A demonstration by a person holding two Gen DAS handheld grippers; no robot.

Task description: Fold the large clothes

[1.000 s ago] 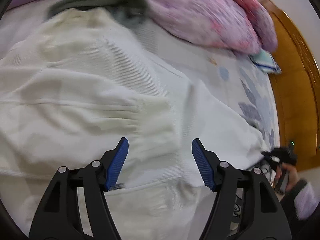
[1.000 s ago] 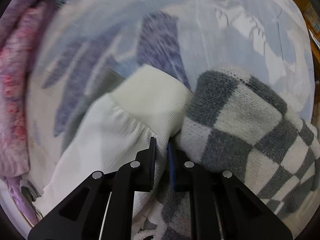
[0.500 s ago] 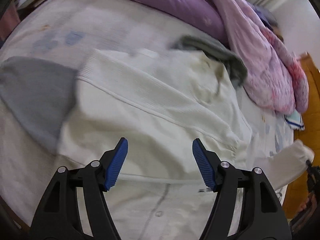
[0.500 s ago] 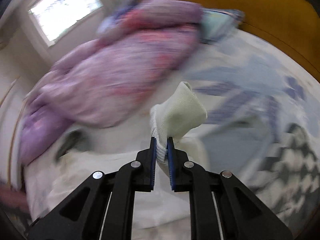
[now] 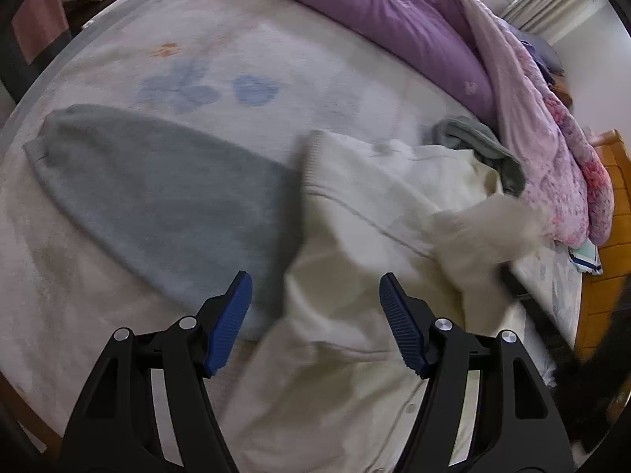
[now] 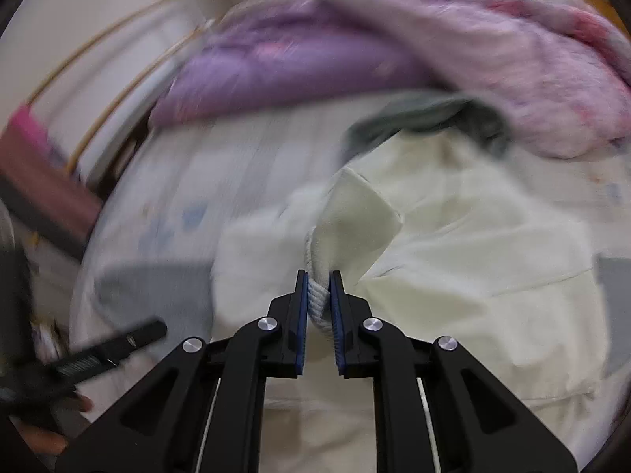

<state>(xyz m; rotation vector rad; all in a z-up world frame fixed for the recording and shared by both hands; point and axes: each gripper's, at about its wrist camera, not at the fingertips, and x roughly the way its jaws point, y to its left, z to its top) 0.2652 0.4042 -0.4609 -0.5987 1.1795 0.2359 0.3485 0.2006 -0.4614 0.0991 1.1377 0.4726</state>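
A large cream knitted cardigan (image 5: 355, 244) lies spread on the bed; it also shows in the right wrist view (image 6: 493, 260). My left gripper (image 5: 315, 315) is open and empty, hovering above the cardigan's left edge. My right gripper (image 6: 318, 299) is shut on the cardigan's ribbed sleeve cuff (image 6: 351, 216) and holds it lifted over the cardigan's body. In the left wrist view the lifted sleeve (image 5: 485, 228) appears blurred at the right.
A grey garment (image 5: 157, 193) lies flat left of the cardigan. A grey-green garment (image 5: 481, 146) lies by the cardigan's far end. A purple and pink quilt (image 5: 453, 39) is heaped along the far side. A wooden bed frame (image 5: 607, 244) is at right.
My right gripper has carried the sleeve cuff up off the checked sweater and across over the cardigan's body. My left gripper has swung left, bringing the grey garment into view.
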